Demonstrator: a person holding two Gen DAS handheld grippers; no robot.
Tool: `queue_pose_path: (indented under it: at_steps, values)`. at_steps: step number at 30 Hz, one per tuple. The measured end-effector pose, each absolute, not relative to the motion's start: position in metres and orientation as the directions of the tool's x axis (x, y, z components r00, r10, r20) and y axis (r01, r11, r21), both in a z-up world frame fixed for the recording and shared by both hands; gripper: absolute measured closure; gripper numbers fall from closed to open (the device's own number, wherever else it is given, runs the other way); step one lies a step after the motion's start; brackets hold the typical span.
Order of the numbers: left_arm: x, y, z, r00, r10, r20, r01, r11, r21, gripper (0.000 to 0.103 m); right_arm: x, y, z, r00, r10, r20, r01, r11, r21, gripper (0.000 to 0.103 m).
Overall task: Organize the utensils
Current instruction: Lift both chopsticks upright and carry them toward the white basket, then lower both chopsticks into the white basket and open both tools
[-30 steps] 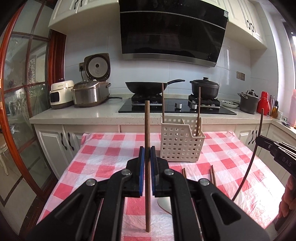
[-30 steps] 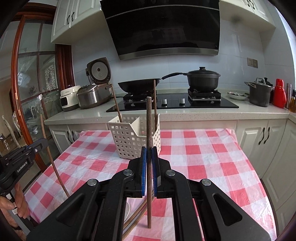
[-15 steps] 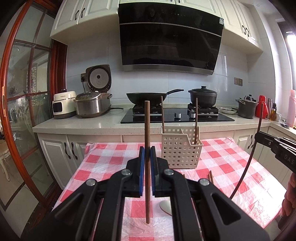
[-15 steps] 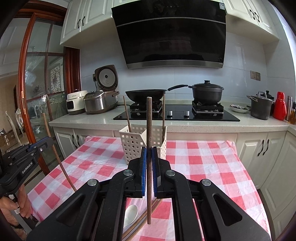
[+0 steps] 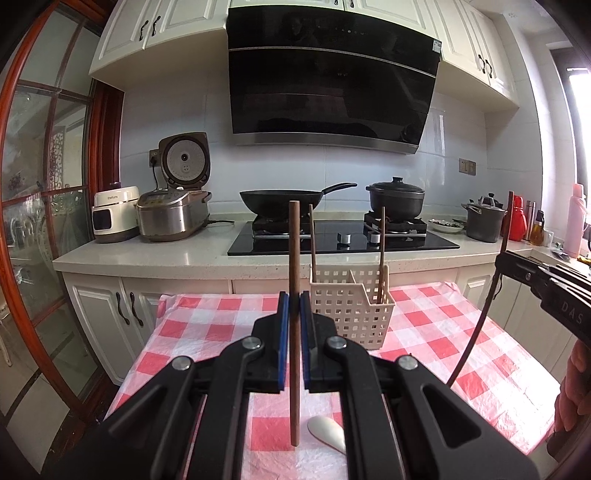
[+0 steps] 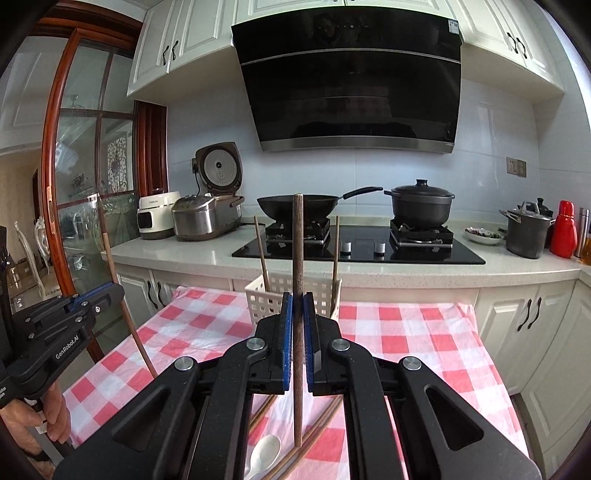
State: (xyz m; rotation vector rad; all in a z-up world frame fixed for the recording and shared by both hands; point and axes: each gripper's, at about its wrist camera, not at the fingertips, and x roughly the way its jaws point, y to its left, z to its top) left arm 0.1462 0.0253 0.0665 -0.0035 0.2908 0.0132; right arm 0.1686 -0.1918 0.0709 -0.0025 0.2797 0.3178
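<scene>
Left tongs (image 5: 294, 321) clamp a chopstick (image 5: 294, 258) upright, centre frame; right tongs (image 6: 297, 325) pinch another stick (image 6: 297, 251) upright too. The basket (image 5: 351, 314) stands mid-frame on the checked counter (image 5: 207, 325), spoon (image 5: 327, 428) lying low centre.

I am in a home kitchen. Ahead of my claw a black hob (image 5: 340, 236) carries a wok (image 5: 280, 201) and a lidded pot (image 5: 397, 197), under a range hood (image 5: 332, 77) and white cabinets (image 5: 159, 33). Rice cookers (image 5: 171, 214) sit to the left on the stone counter (image 5: 147, 254), beside a checked tablecloth (image 5: 207, 325).
</scene>
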Motion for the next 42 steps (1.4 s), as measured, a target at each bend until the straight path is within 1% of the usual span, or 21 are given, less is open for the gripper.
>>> queue_pose_path:
  at_steps: [12,16,20,30,36,42]
  values:
    - [0.188,0.013,0.102,0.969,-0.021,-0.248,0.021,1.0,-0.003,0.097,0.208,-0.186,0.091,0.923,0.31,-0.226,-0.308,0.95,0.044,0.097]
    - [0.214,0.005,0.114,0.973,-0.018,-0.23,0.019,1.0,0.005,0.097,0.229,-0.184,0.096,0.93,0.306,-0.205,-0.307,0.951,0.028,0.097]
    - [0.245,0.002,0.129,0.975,-0.031,-0.221,0.029,1.0,-0.011,0.097,0.253,-0.182,0.1,0.933,0.295,-0.205,-0.297,0.955,0.024,0.097]
    - [0.32,-0.011,0.167,0.984,-0.025,-0.176,0.023,1.0,-0.014,0.097,0.32,-0.18,0.111,0.935,0.294,-0.196,-0.29,0.956,0.052,0.097]
    - [0.372,-0.011,0.16,0.979,-0.01,-0.202,0.002,0.999,-0.043,0.097,0.356,-0.174,0.109,0.934,0.302,-0.189,-0.296,0.953,0.062,0.097]
    - [0.413,-0.011,0.114,0.959,0.004,-0.285,-0.02,0.999,-0.05,0.097,0.39,-0.163,0.071,0.913,0.307,-0.27,-0.304,0.951,0.055,0.097]
